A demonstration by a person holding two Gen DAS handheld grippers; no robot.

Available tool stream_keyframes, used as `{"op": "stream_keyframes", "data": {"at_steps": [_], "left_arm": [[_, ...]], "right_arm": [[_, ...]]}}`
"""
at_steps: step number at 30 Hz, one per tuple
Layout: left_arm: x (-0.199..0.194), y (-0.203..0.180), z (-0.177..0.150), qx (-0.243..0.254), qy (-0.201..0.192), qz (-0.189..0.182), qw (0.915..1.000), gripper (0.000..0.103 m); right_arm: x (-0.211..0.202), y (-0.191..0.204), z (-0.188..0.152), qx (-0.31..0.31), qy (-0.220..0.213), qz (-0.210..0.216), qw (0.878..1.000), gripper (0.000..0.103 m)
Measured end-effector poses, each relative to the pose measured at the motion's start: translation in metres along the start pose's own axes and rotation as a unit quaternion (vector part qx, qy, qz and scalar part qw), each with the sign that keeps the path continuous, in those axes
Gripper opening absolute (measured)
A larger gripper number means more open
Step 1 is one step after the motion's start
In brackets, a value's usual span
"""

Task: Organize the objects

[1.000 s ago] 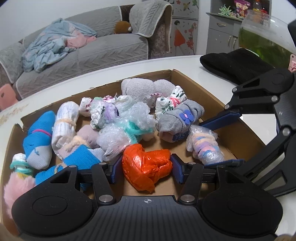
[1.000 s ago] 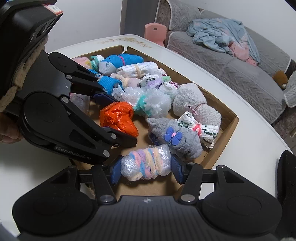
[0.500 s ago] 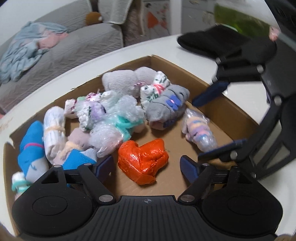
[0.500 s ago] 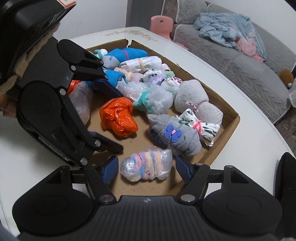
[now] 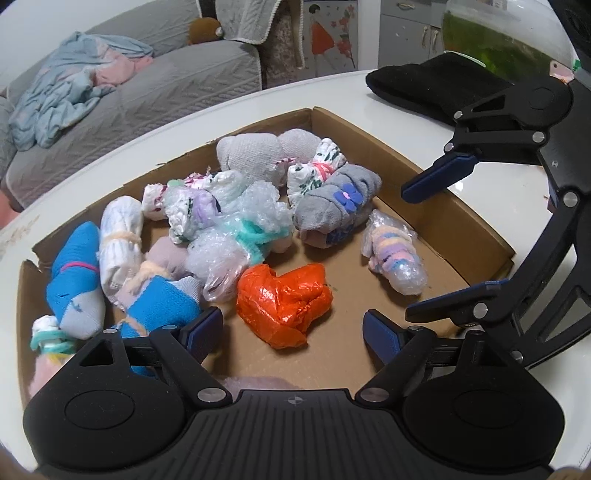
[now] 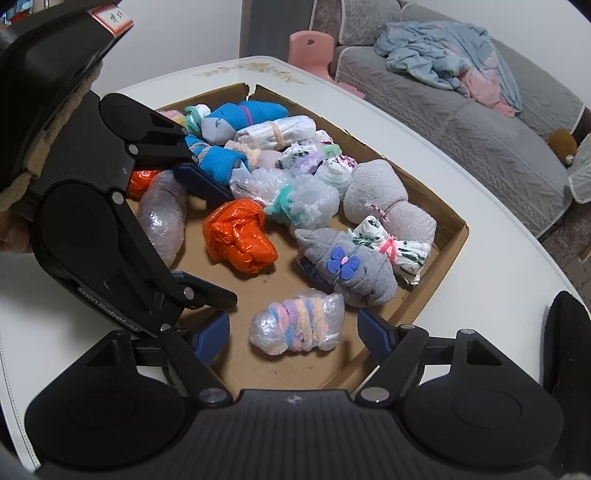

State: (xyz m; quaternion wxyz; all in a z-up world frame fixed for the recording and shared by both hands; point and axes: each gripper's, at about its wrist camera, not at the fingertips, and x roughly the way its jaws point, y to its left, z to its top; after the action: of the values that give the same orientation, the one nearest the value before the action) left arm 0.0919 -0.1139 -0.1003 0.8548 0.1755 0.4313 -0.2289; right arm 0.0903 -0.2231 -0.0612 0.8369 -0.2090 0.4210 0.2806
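A shallow cardboard box [image 5: 406,155] [image 6: 454,236] on the white table holds several rolled socks and plastic-wrapped bundles. My left gripper [image 5: 293,332] [image 6: 207,236] is open and its jaws are still widening. The orange plastic bundle [image 5: 284,302] [image 6: 238,236] lies on the box floor between its pads, untouched. My right gripper [image 6: 293,332] [image 5: 439,240] is open as well, jaws still spreading. The pastel-striped wrapped bundle [image 6: 297,325] [image 5: 395,254] rests between its pads with a gap on both sides. A grey sock roll with a blue flower [image 6: 347,266] [image 5: 336,210] lies just beyond it.
A black cloth [image 5: 436,88] [image 6: 569,332] lies on the table [image 5: 258,103] past the box's right side, with a green-filled glass jar [image 5: 498,33] behind it. A grey sofa with a blue blanket [image 5: 74,88] stands beyond the table, and a pink chair [image 6: 310,44] beside it.
Both grippers were shut on their bundles and have opened. The orange bundle and the pastel bundle now lie loose on the box floor. Neither hand has shifted much.
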Motion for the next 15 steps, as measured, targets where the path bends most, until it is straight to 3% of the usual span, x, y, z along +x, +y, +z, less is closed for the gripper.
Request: {"op": "stream_keyframes", "data": {"at_steps": [9,15], "left_arm": [[-0.035,-0.003,-0.003,-0.019,-0.027,0.018,0.9993,0.093],[-0.065,0.000,-0.020,-0.060,-0.057,0.029,0.9961,0.100]], "right_arm": [[-0.016,0.009,-0.001,0.025,-0.004,-0.016,1.000,0.078],[-0.037,0.023,-0.008,0.053,-0.025,-0.033,0.998,0.090]]}}
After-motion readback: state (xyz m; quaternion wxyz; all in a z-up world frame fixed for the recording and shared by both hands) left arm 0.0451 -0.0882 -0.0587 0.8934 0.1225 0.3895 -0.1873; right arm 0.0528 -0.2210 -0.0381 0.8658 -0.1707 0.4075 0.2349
